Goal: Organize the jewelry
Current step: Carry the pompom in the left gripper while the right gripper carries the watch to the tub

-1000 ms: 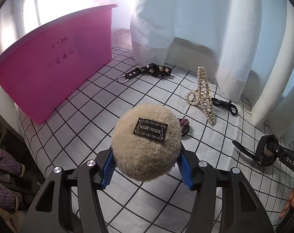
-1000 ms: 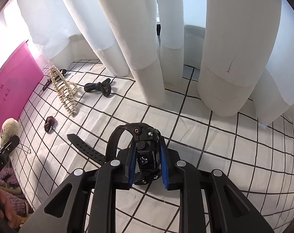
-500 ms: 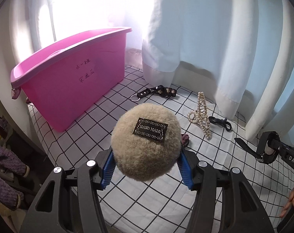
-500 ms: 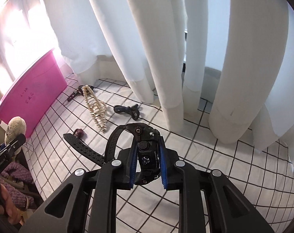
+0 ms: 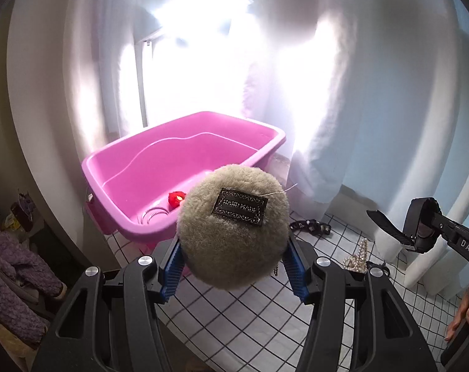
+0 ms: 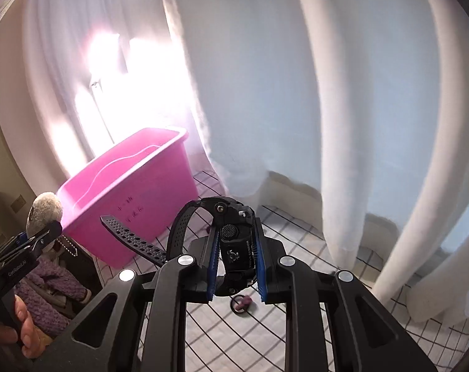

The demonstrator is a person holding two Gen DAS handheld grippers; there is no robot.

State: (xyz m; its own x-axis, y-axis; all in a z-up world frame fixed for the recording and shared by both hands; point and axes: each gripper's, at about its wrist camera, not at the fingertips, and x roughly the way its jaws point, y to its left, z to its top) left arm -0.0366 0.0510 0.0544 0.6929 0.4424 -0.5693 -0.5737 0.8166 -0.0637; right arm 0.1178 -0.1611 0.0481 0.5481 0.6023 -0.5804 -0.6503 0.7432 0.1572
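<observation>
My left gripper is shut on a beige fluffy pompom with a black label, held high in front of the pink bin. The bin holds a red item and a thin ring. My right gripper is shut on a black watch, its perforated strap trailing left, right of the bin. The watch also shows in the left wrist view. The pompom shows in the right wrist view.
On the checked cloth lie a studded black strap, a pearl hair claw and a small dark purple piece. White curtains hang close behind. Purple knitwear lies beyond the table's left edge.
Both grippers have risen and turned left toward the pink bin. Its inside has come into view. The pompom and the watch stay gripped.
</observation>
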